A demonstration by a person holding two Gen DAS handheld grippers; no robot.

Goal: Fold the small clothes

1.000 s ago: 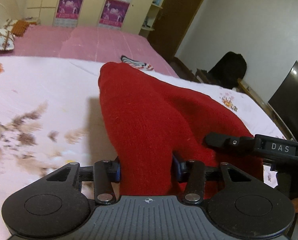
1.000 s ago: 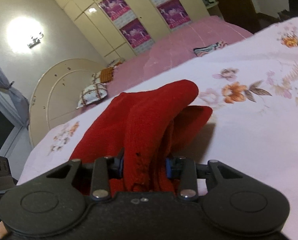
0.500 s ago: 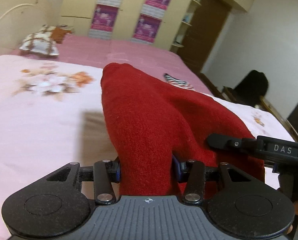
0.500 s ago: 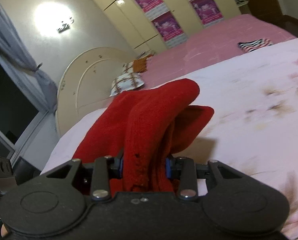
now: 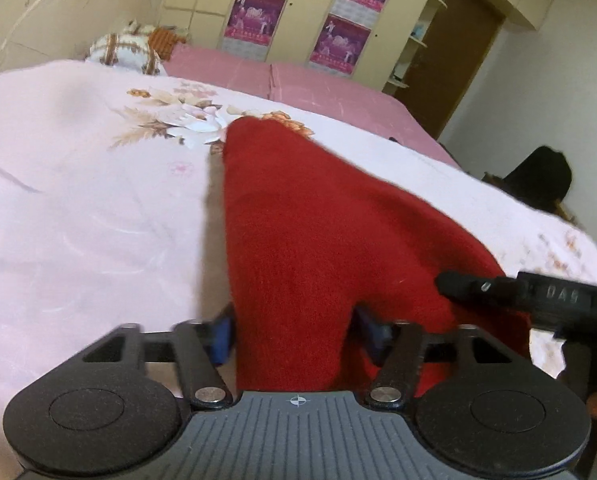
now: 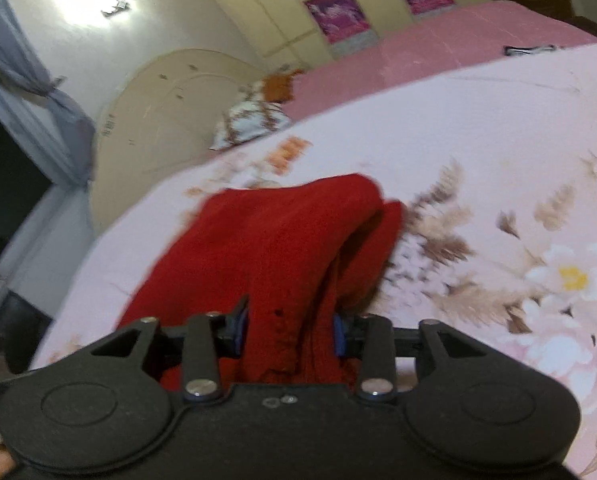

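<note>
Now, nearest first: I go line by line.
Left gripper: its fingers are opening; the red knitted wool garment sits between them, and the blue pads no longer seem to press it.
Right gripper: fingers opening too, the bunched red edge between them; I cannot tell whether the pads have let go.
Garment: draped forward from both grippers onto the pale pink floral bedspread, its far fold lying on the cloth.
Step in hand, as I judge it: laying the folded piece down. I would let both sides go evenly and draw back low and straight so the fold is not dragged open.
Bed: soft and wrinkled, so layers may shift.
Farther: a plain pink sheet, a patterned pillow, the cream wardrobe with purple posters.
</note>
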